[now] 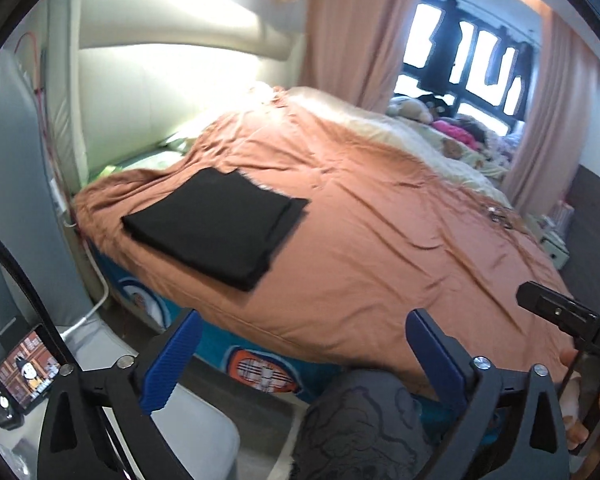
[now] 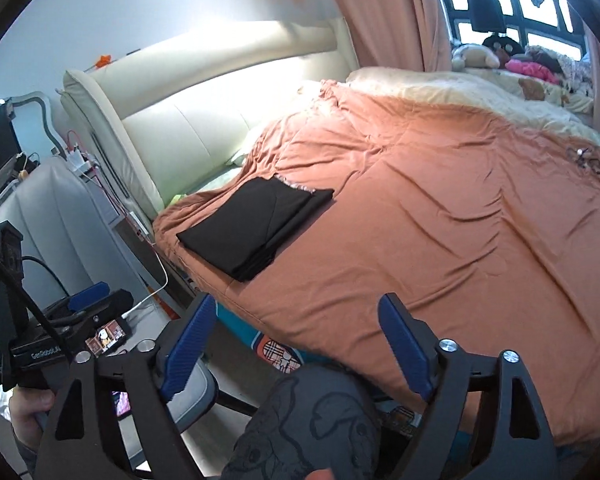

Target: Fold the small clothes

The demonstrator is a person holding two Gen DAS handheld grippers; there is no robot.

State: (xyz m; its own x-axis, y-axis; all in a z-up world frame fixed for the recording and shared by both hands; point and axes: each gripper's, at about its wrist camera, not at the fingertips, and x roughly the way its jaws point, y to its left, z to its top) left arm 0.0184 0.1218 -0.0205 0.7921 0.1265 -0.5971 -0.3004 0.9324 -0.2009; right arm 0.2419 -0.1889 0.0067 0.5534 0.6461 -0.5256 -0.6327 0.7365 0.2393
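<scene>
A black garment (image 1: 216,224) (image 2: 256,228) lies folded into a flat rectangle on the orange bedspread (image 1: 380,240) (image 2: 440,220), near the bed's left edge by the headboard. My left gripper (image 1: 304,356) is held back from the bed, over its near edge, with its blue fingers (image 1: 172,360) wide apart and nothing between them. My right gripper (image 2: 298,348) hangs likewise, open and empty, well short of the garment. The right wrist view also catches the left gripper (image 2: 96,300) at far left, gripped by a hand (image 2: 28,404).
A cream padded headboard (image 2: 204,120) stands behind the garment. A knee in grey patterned trousers (image 1: 360,420) (image 2: 312,420) is just below the grippers. A lit screen (image 1: 24,376) and cables sit at lower left by a grey chair (image 2: 60,208). Soft toys (image 2: 500,56) line the window side.
</scene>
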